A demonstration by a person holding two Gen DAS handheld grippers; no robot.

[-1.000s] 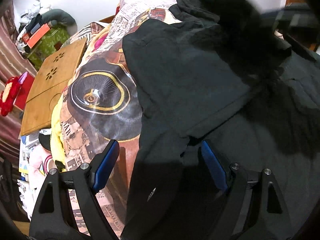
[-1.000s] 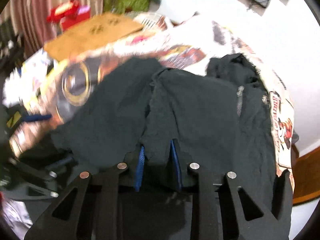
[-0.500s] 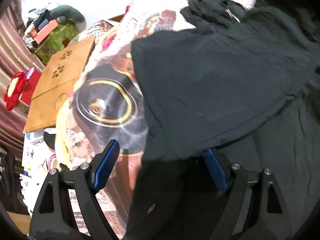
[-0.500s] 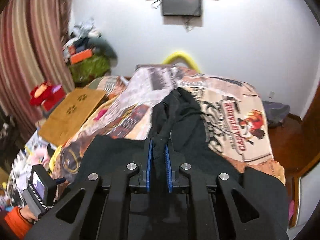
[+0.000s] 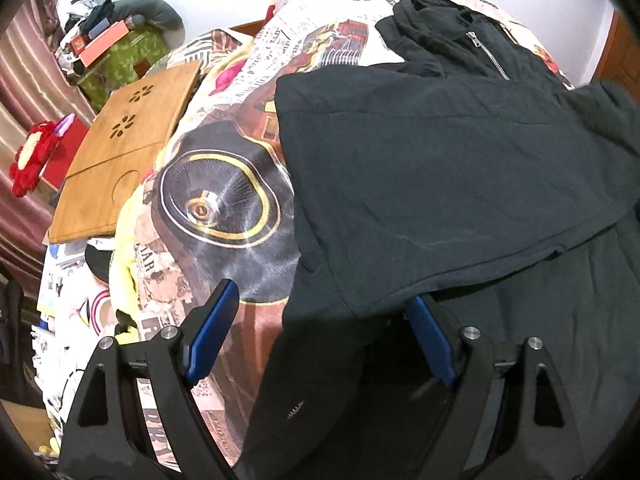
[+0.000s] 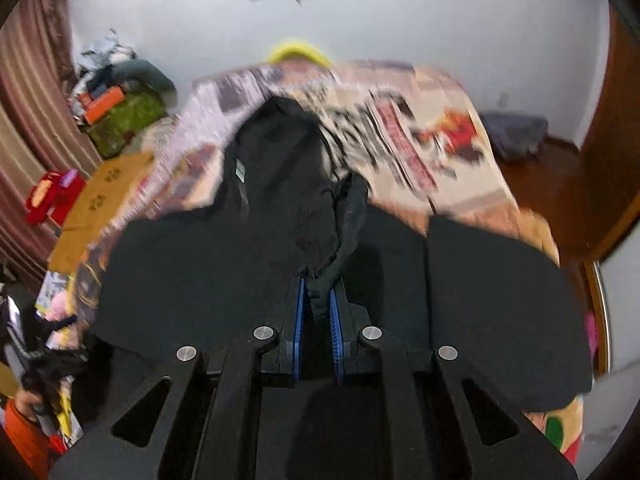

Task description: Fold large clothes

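Observation:
A large black zip-up jacket lies spread on the bed, one panel folded across it, its zipper near the far end. My left gripper is open, its blue fingers on either side of the folded panel's near corner. In the right wrist view the jacket spreads below. My right gripper is shut on a bunched strip of the jacket's fabric and holds it raised.
The bed has a printed newspaper-pattern cover. A wooden lap desk lies at the bed's left side, with a red plush toy and a green box beyond. A white wall stands behind.
My right gripper has lifted and pulled the pinched fabric back across the jacket. The folded panel has settled flat. My left gripper stays open in much the same place.

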